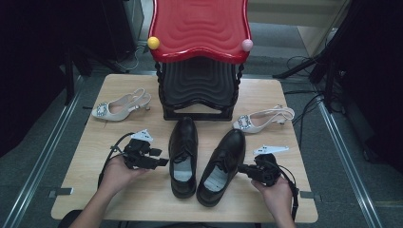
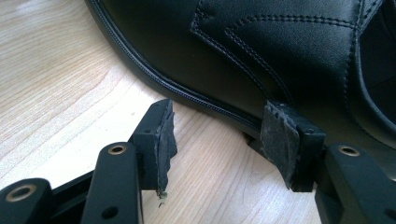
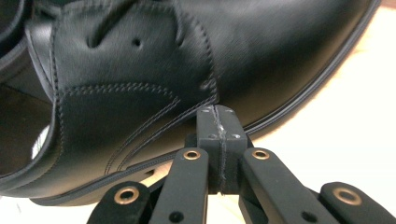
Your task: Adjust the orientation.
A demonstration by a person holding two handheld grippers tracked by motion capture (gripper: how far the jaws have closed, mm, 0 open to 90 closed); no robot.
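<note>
Two black shoes lie side by side on the table, toes pointing away from the person, in front of a red and black stand. The left shoe lies straight; the right shoe is angled, its toe leaning to the right.

The left gripper sits just left of the left shoe, level with its opening. In the left gripper view its fingers are spread apart: one rests on bare wood just clear of the sole's edge, the other is up against the shoe's side near the welt. Nothing is held between them.

The right gripper is at the right shoe's outer side, about mid-length. In the right gripper view its fingers are pressed together with nothing between them, and their tips meet the leather just above the sole, below the lacing.

Two pale slingback heels lie farther back, one to the left and one to the right of the stand.
</note>
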